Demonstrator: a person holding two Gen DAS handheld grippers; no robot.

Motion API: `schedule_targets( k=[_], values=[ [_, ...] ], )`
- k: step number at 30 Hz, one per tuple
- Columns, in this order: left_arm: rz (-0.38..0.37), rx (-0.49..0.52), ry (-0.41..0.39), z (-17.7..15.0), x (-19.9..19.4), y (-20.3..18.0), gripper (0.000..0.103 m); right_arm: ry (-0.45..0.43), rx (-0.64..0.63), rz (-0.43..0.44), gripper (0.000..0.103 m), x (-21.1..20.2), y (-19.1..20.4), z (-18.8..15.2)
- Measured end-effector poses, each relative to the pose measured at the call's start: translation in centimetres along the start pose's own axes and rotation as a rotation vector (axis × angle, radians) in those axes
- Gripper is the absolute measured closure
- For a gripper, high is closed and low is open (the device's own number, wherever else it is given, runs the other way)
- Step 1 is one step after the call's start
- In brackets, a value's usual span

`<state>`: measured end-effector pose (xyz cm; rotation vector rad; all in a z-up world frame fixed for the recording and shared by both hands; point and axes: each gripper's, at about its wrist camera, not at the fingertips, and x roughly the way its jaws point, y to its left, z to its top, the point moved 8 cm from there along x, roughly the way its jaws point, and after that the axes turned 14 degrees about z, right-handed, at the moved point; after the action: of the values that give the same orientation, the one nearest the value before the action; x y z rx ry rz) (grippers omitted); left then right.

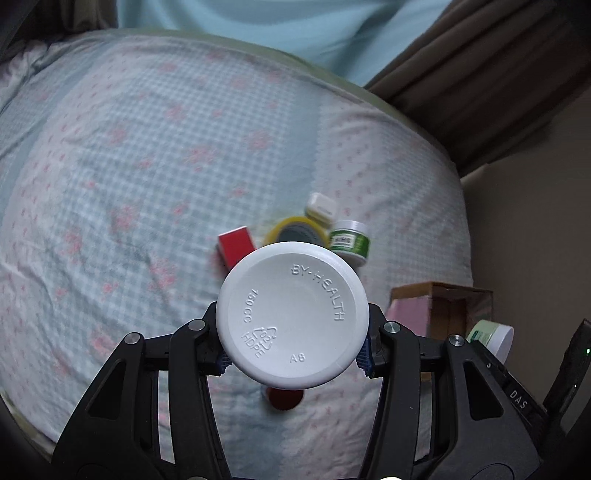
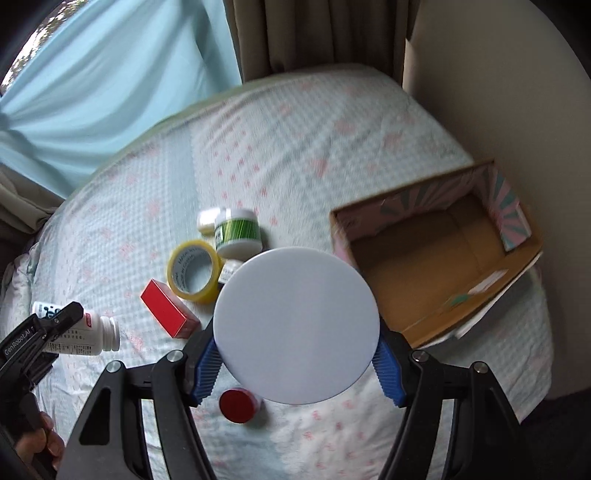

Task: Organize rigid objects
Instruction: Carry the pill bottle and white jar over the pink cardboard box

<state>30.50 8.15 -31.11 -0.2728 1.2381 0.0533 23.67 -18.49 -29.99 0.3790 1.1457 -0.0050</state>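
Note:
My left gripper (image 1: 293,354) is shut on a white plastic bottle (image 1: 292,314), whose embossed base faces the camera, held above the bed. The right wrist view shows that same bottle (image 2: 79,330) at the lower left, lying sideways in the grip with its white cap to the right. My right gripper (image 2: 295,365) is shut on a round white jar (image 2: 295,325), its blue pads (image 2: 207,365) pressing both sides. On the bed below lie a red box (image 2: 168,314), a yellow tape roll (image 2: 194,271), a green-labelled jar (image 2: 238,236), a small white case (image 2: 207,221) and a red-lidded pot (image 2: 238,406).
An open cardboard box (image 2: 436,258) with a pink patterned lining sits on the bed's right side by the wall. The checked bedsheet (image 1: 129,166) stretches left. Curtains (image 2: 314,33) hang behind the bed. A hand (image 2: 44,443) grips the left handle.

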Motion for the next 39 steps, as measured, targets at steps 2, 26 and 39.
schedule_targets(
  k=[2, 26, 39],
  values=[
    [-0.025, 0.033, -0.015, -0.7, -1.7, -3.0, 0.057, -0.012, -0.037, 0.003, 0.037, -1.9, -1.3, 1.2],
    [-0.101, 0.166, 0.197, -12.5, 6.4, -33.7, 0.057, 0.149, -0.363, 0.021, 0.037, -2.6, -26.8, 6.8],
    [-0.04, 0.216, 0.369, -15.8, 16.8, -35.9, 0.057, 0.223, -0.434, 0.055, 0.037, 5.4, -31.3, 4.6]
  ],
)
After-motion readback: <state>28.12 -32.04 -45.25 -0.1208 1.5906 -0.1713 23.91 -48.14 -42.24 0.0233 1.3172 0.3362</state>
